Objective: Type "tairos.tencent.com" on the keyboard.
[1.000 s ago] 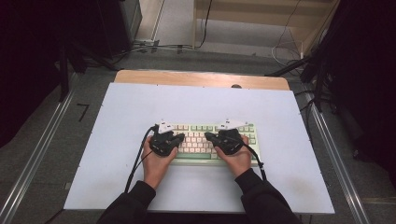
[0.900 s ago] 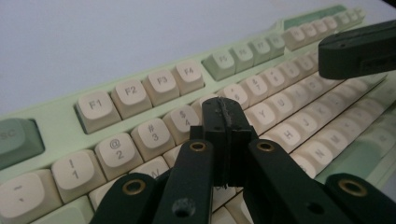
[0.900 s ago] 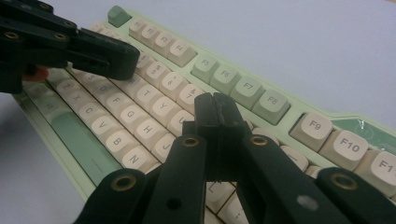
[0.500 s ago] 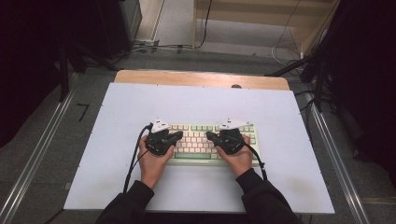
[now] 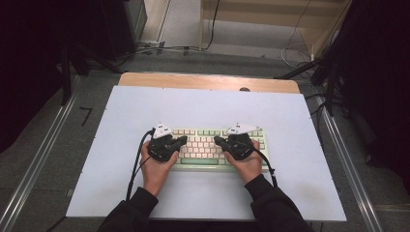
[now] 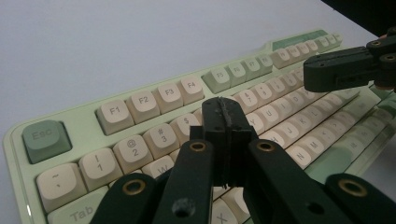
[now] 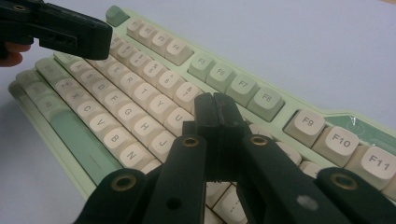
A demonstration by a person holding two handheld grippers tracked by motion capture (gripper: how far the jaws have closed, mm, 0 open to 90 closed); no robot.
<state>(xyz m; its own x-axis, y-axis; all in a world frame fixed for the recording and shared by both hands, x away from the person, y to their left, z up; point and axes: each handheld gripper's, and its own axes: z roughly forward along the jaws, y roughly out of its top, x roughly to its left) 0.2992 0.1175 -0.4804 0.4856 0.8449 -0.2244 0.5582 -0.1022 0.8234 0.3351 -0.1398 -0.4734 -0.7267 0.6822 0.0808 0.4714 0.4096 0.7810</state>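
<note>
Looking down and forward from high over the near table (image 5: 121,193) edge, keyboard (image 5: 200,145) far below, toward six o'clock. Riding low and close over the keys: left gripper view facing three o'clock, right gripper view facing nine. Shared across all three: the keyboard.

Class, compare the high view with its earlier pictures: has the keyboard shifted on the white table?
No. The keyboard lies at the same spot on the white table, equally far from the wooden strip along its far edge.
</note>
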